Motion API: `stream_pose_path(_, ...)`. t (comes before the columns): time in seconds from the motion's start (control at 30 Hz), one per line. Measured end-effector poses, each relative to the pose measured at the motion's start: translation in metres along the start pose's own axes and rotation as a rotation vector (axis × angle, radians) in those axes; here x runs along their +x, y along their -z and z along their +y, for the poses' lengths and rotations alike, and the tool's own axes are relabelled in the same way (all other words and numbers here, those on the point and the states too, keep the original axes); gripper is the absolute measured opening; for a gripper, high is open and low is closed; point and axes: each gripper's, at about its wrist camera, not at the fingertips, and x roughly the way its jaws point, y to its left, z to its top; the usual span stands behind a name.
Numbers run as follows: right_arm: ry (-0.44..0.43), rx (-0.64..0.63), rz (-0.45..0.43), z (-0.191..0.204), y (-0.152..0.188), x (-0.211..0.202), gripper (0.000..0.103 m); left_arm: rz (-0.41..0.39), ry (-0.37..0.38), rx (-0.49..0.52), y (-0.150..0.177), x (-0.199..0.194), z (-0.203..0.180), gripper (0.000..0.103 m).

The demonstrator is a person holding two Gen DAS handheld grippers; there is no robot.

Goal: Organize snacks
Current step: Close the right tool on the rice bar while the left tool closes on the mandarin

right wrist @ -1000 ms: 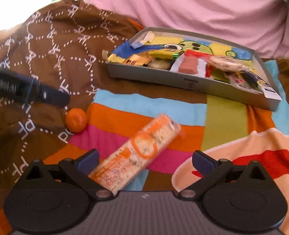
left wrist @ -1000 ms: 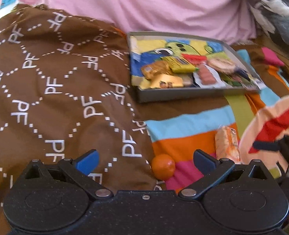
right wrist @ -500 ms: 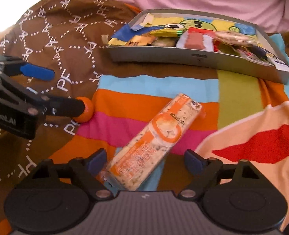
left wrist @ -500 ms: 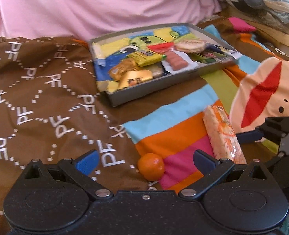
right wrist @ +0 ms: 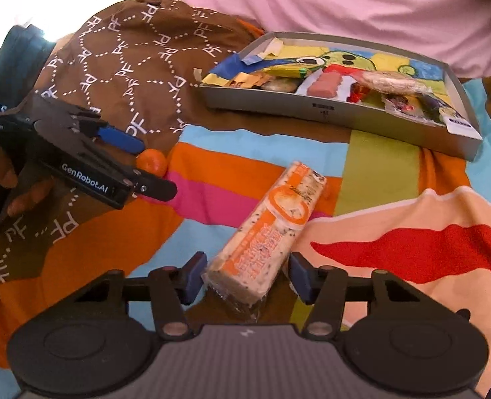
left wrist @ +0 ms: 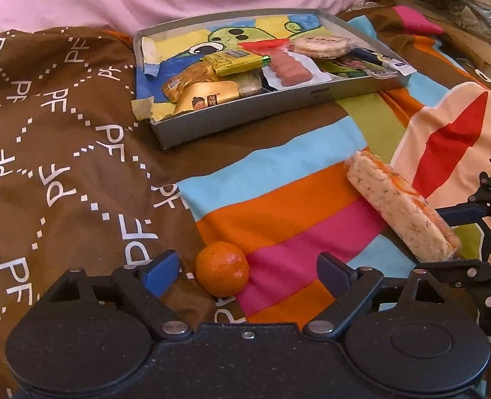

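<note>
The right gripper (right wrist: 244, 279) has its fingers spread on either side of the near end of the cracker packet (right wrist: 268, 232), not yet pinching it. The left gripper (left wrist: 247, 266), fingers also spread, frames the orange (left wrist: 222, 273) on the striped blanket (left wrist: 278, 206). To do this well, I'd close squarely across the packet's narrow width, gently so the crackers don't crush, then lift it to the grey tray (left wrist: 245, 116) beyond.
</note>
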Motion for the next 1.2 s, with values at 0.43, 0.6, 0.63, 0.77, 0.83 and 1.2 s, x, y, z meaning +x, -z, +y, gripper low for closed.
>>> stream_pose_path(0.43,0.05,0.182,0.035,-0.003,-0.018,0.036,0.062,0.003,-0.089,-0.091,0.005,0.007,0.0,0.057)
stream_pose_path(0.6,0.062,0.165,0.046,0.001,-0.013,0.031,0.05,-0.004,-0.079,-0.17,0.006,0.007,0.001,0.037)
stream_pose_path(0.63,0.062,0.158,0.047,0.003,-0.012,0.029,0.047,0.005,-0.07,-0.192,0.007,0.008,0.001,0.037)
stream_pose_path(0.77,0.047,0.131,0.063,0.011,-0.008,0.02,0.04,0.01,-0.062,-0.222,0.015,0.004,-0.008,0.037)
stream_pose_path(0.83,0.044,0.116,0.071,0.014,-0.005,0.015,0.039,0.015,-0.044,-0.227,0.018,0.001,-0.015,0.036)
stream_pose_path(1.2,0.027,0.043,0.12,0.015,0.016,-0.027,0.04,0.066,0.043,-0.205,0.038,-0.027,-0.054,0.036)
